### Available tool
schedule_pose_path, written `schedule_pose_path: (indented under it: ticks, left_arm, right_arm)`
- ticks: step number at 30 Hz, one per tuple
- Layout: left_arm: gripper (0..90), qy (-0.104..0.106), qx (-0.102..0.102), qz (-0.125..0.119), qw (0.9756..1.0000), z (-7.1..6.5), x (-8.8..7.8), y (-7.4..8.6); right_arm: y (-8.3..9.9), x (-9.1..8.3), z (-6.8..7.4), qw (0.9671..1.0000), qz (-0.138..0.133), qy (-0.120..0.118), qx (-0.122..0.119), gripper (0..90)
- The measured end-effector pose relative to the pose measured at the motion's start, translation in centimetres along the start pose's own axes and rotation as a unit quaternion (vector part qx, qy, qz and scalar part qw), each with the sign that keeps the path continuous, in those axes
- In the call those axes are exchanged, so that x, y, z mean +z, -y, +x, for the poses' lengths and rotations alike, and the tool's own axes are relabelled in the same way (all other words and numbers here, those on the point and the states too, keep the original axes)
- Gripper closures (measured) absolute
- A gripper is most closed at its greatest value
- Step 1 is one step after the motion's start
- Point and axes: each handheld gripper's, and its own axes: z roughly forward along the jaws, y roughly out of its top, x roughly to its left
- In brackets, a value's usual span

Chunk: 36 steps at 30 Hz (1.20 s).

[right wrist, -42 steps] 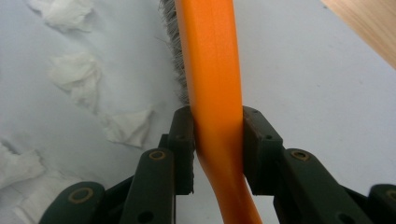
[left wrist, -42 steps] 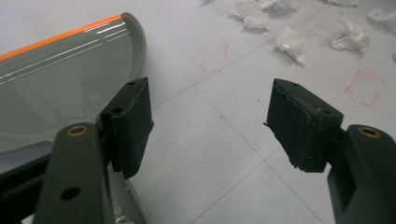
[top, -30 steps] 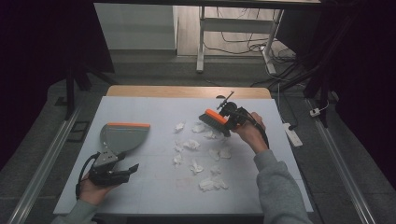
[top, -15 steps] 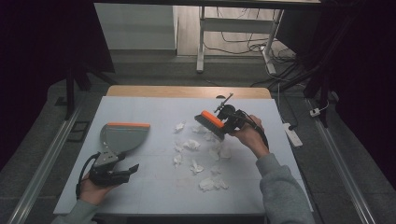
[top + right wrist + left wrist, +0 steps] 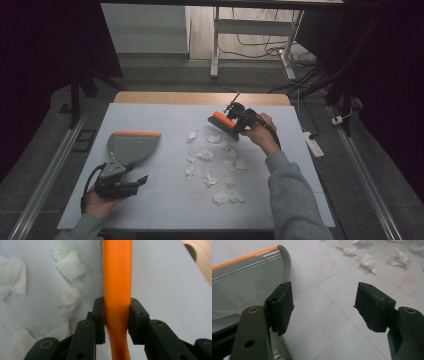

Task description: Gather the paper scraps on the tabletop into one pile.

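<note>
Brush (image 5: 223, 121) with an orange back was held in the right gripper (image 5: 239, 120), a little right of the centre of the high view, near the far edge of the desk (image 5: 165, 205). In the right gripper view the orange handle (image 5: 117, 290) ran straight up the middle of the frame, and the two black fingers (image 5: 99, 317) were closed tightly on it from both sides; some dark bristles showed along its left edge. The brush head was low over the grey desk surface, just beside the upper end of a loose group of crumpled white paper scraps (image 5: 210, 155), which were spread from the centre of the high view down towards the lower middle. In the right gripper view three or four of these scraps (image 5: 68, 267) lay at the left of the handle. The grey dustpan (image 5: 131, 146) with an orange front strip lay flat on the desk at the left of the high view, well apart from the brush and left of the scraps. The left gripper (image 5: 120, 182) rested just below the dustpan, at the lower left. In the left gripper view its fingers (image 5: 282, 307) stood wide apart with nothing between them, and the dustpan (image 5: 244, 282) was at the upper left of that frame.
</note>
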Motion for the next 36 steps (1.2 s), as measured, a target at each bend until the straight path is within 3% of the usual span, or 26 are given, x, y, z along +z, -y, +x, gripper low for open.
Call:
schedule_pose_path:
  ticks: [7, 11, 18, 20, 25, 36]
  left_arm:
    - [32.1, 0.001, 0.001, -0.001, 1.0000, 0.0, -0.1, 0.0]
    - [32.2, 0.002, 0.003, -0.001, 1.0000, -0.1, -0.1, 0.0]
    - [32.3, 0.001, 0.003, 0.000, 1.0000, -0.1, 0.0, 0.0]
    - [32.3, 0.001, 0.004, 0.000, 1.0000, -0.2, 0.0, 0.0]
    - [32.3, 0.002, 0.002, 0.000, 1.0000, -0.2, 0.0, 0.0]
    - [32.3, 0.002, 0.001, 0.001, 1.0000, -0.1, 0.0, 0.0]
  right_arm:
    - [-0.6, -0.1, 2.4, 0.9987, 0.015, -0.006, -0.048, 70.4]
    - [-0.1, -0.7, 3.4, 0.9977, 0.005, -0.034, -0.058, 70.4]
    - [1.2, -1.8, 5.3, 0.9924, 0.009, -0.059, -0.108, 70.4]
    - [1.5, -2.4, 5.4, 0.9926, -0.005, -0.066, -0.101, 70.4]
    - [1.5, -3.6, 4.8, 0.9945, -0.043, -0.048, -0.083, 70.3]
    - [0.4, -3.3, 3.2, 0.9963, -0.064, -0.029, -0.049, 70.4]
